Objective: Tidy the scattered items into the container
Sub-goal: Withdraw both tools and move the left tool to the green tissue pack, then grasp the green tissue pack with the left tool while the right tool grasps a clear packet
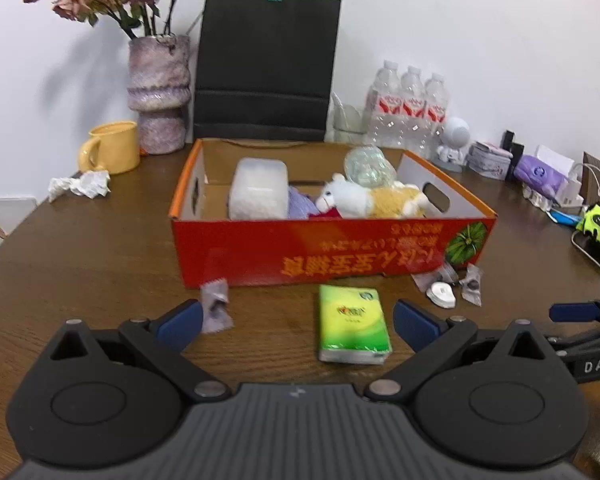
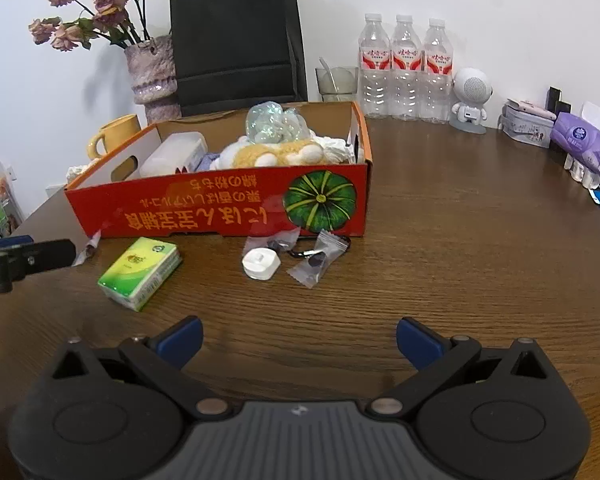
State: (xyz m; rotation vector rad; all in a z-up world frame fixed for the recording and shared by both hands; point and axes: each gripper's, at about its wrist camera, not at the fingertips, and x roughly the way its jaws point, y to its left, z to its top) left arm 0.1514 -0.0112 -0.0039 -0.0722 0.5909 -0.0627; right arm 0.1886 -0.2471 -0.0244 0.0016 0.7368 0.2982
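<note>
Plainly, some of the tidying is done already: a plush toy (image 1: 374,198), a white plastic tub (image 1: 259,188) and a crumpled clear bottle (image 1: 366,166) are seen inside the red cardboard box (image 1: 320,246), while several items are left on the wooden table (image 2: 460,240) just in front of its near wall.

The left gripper (image 1: 296,322) is held released, its blue pads spread wide and nothing caught between them. The green tissue pack (image 1: 354,322) is found just ahead of it, slightly toward its right finger, with the long axis running roughly away from the gripper toward the box, so the narrow width is offered across the jaws. A small wrapped sweet (image 1: 216,306) lies just beside the left finger.

The right gripper (image 2: 298,338) is likewise held released and empty. A white round cap-like piece (image 2: 261,264) and a clear-wrapped sweet (image 2: 318,258) are seen ahead of it, touching or nearly so.

The tissue pack is judged nearer the left gripper, and the cap and sweet nearer the right.
</note>
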